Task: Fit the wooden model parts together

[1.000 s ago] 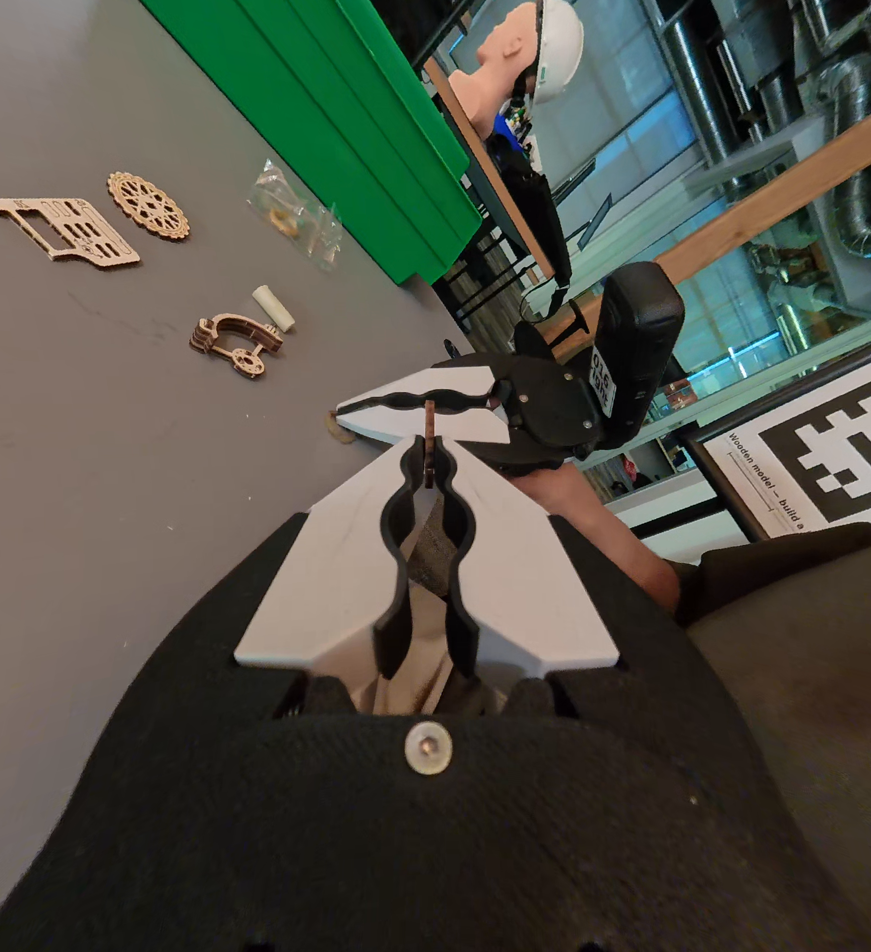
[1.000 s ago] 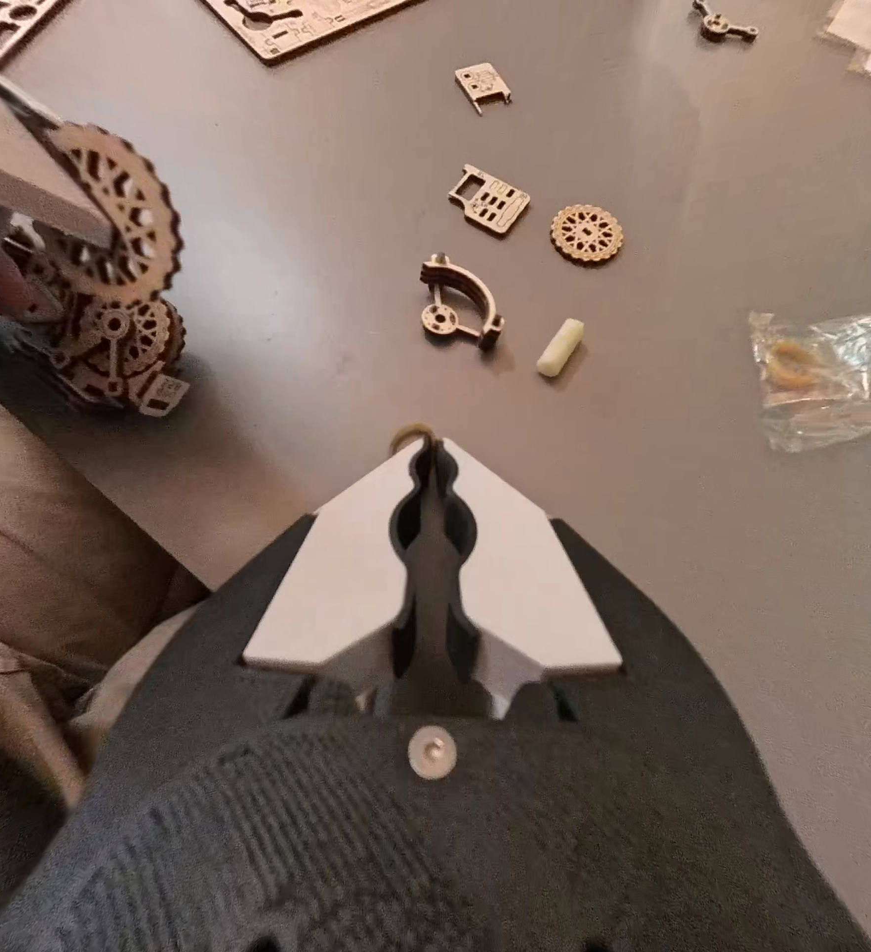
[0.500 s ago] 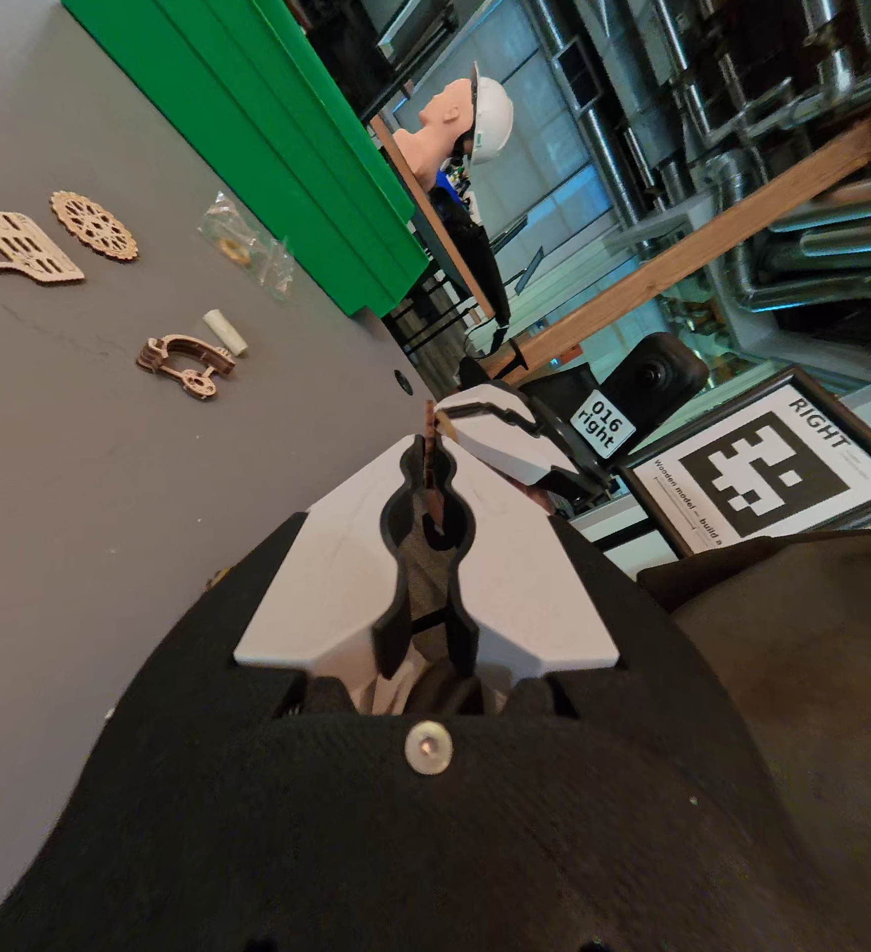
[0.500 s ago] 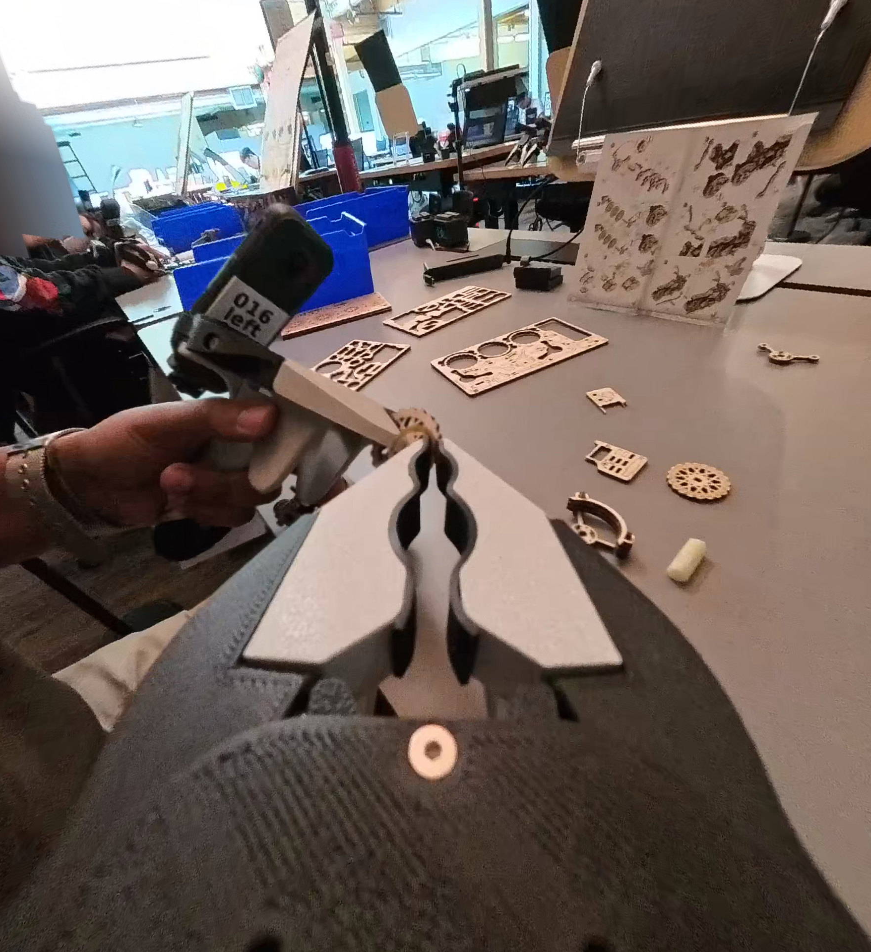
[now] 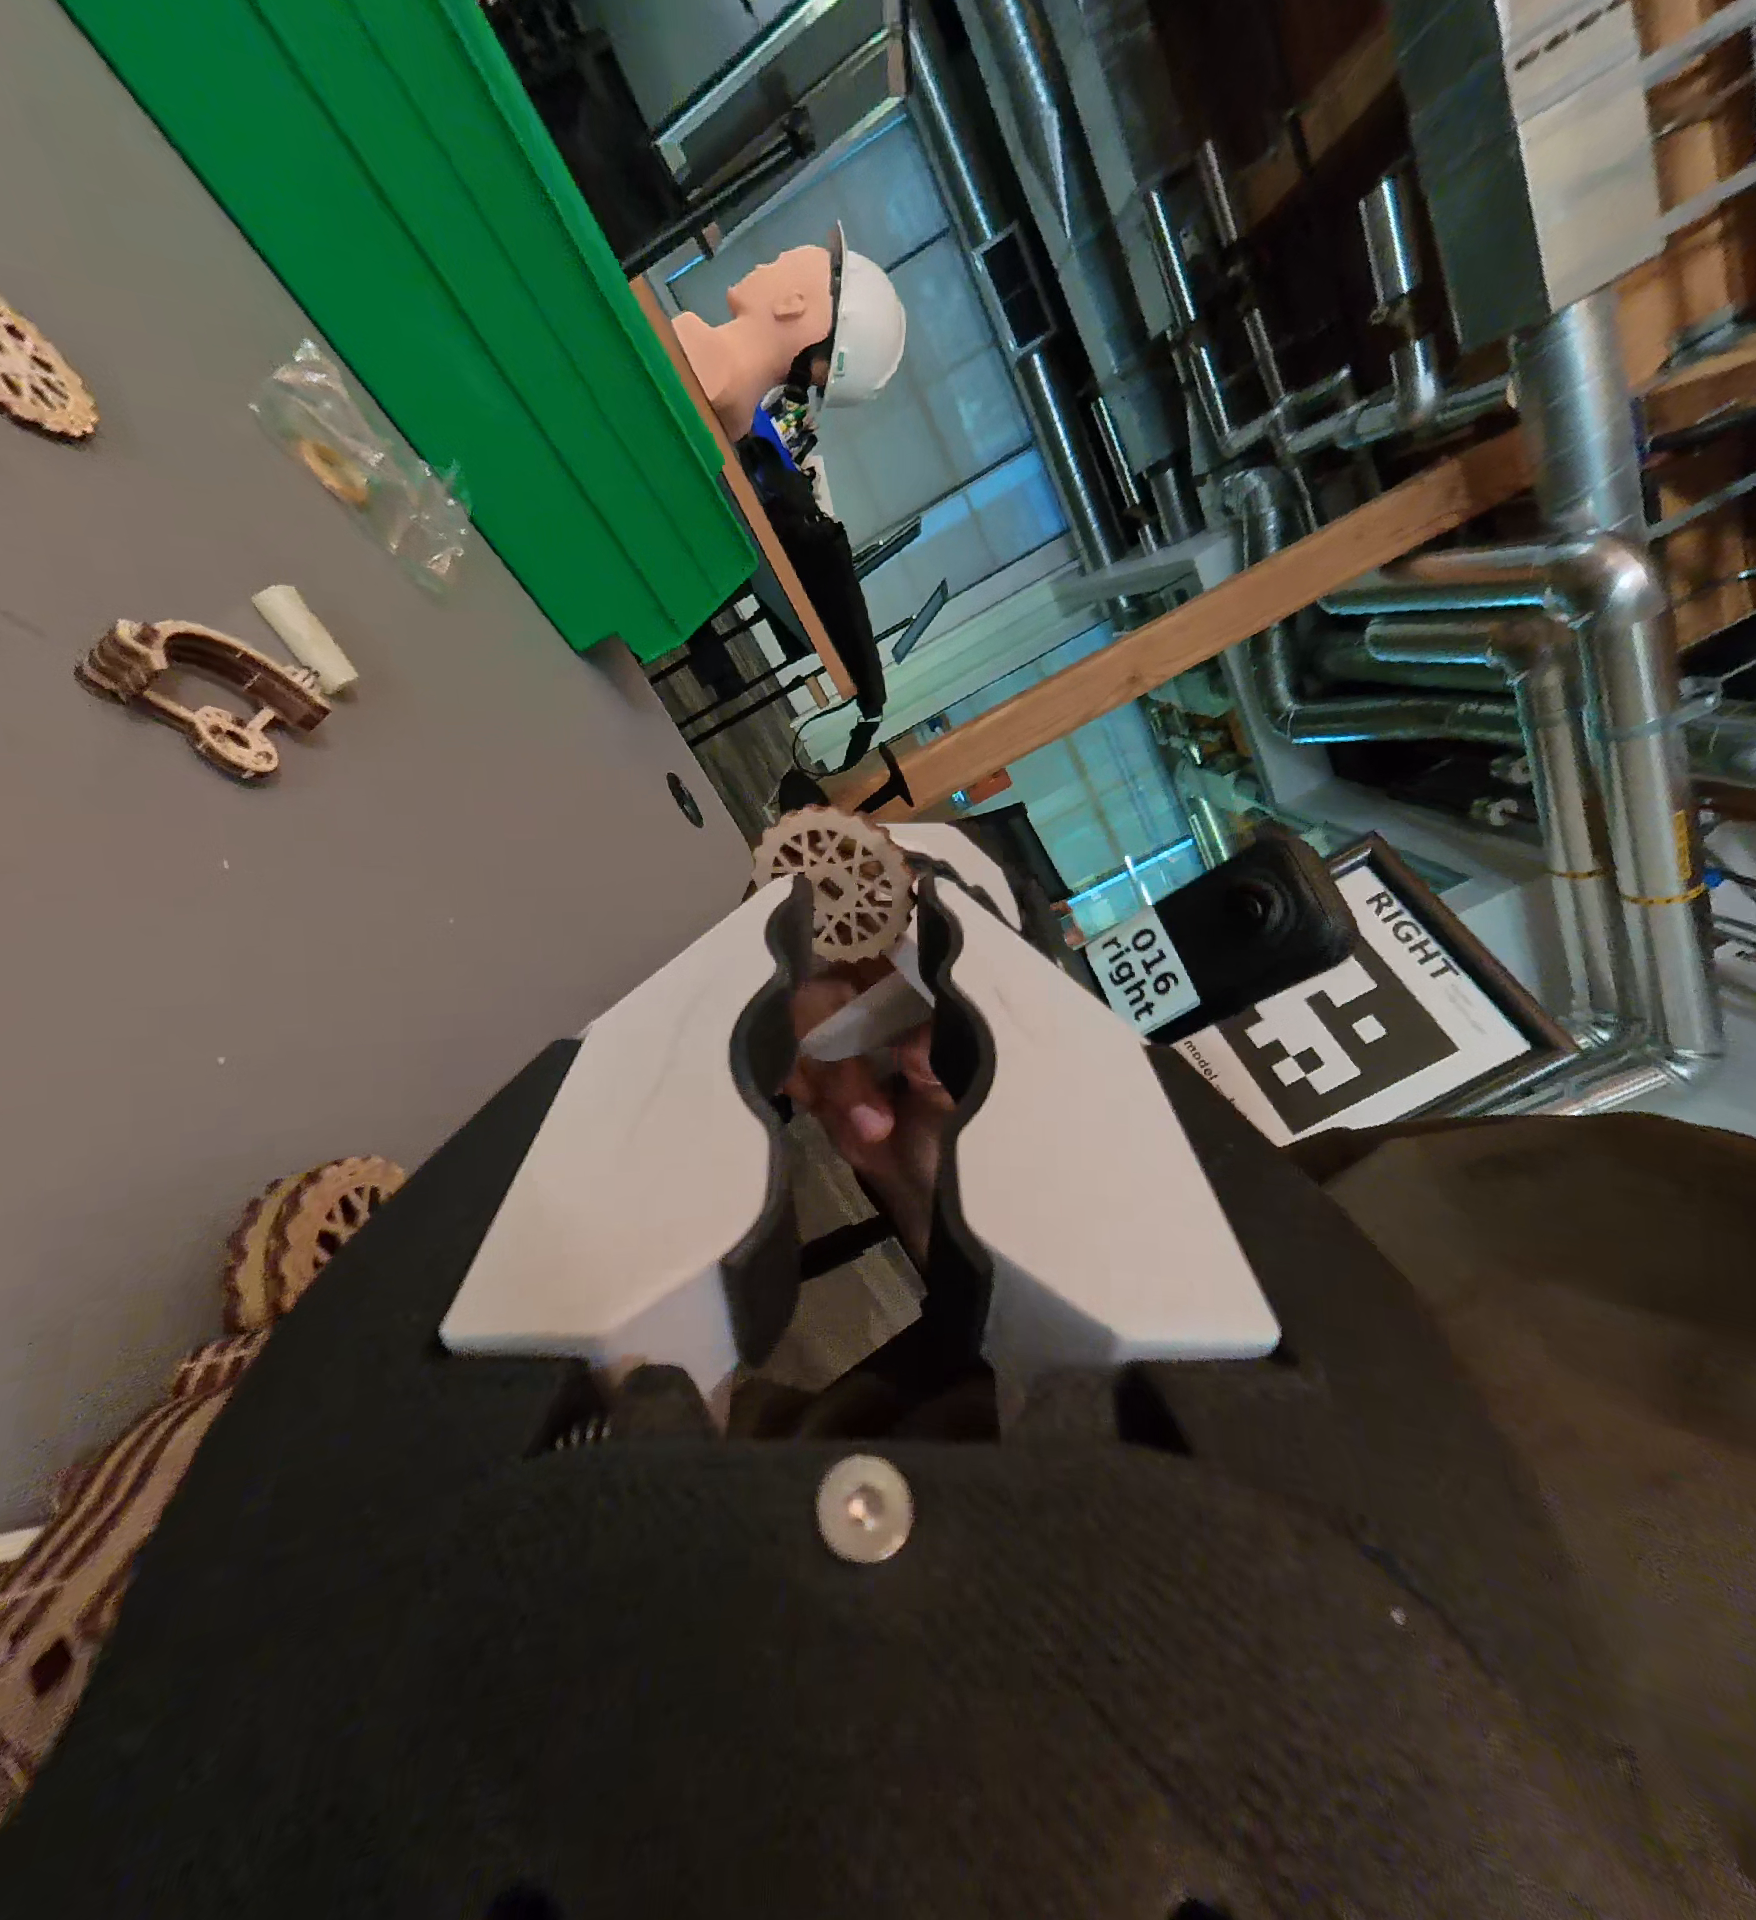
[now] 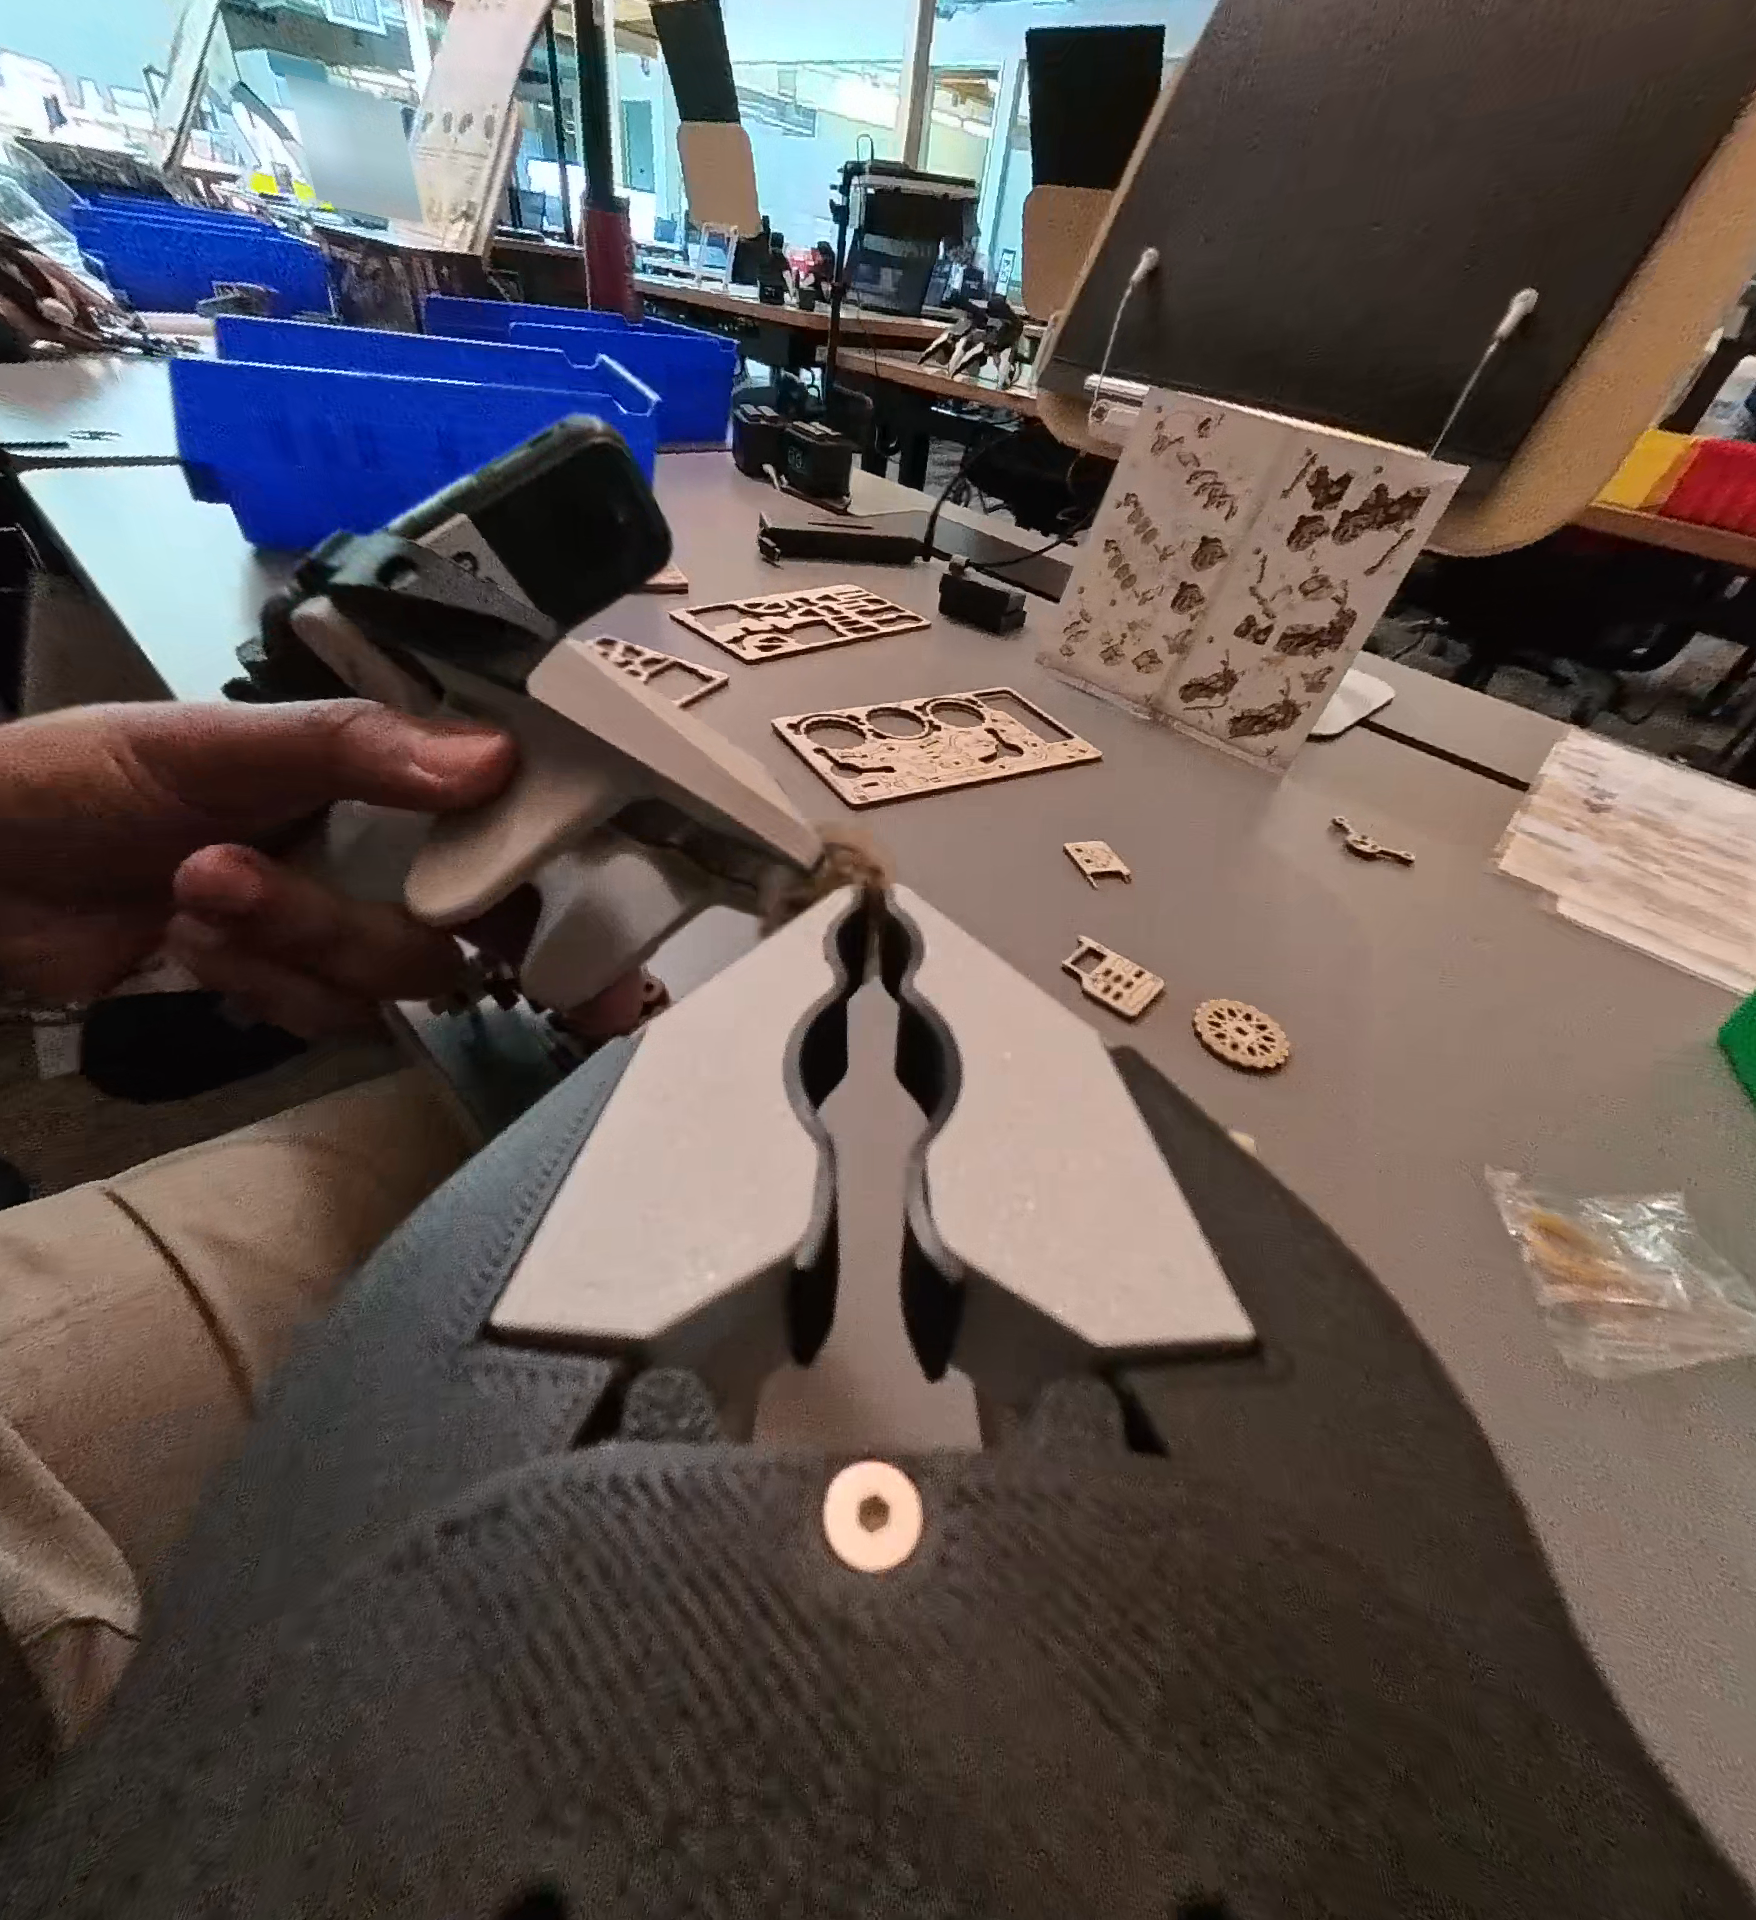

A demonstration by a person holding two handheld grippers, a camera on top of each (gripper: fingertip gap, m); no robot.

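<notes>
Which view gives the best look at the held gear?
The left wrist view: the gear faces the camera, spokes and teeth clear, pinched at the left gripper tips. In the right wrist view it is a blurred, edge-on scrap where the right gripper tips meet the left gripper's, so its shape is unreadable.

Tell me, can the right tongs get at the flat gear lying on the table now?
Probably yes for reaching: bare table lies between the right tongs and the flat gear. But they seem shut on a small gear, so they must free it first.
</notes>
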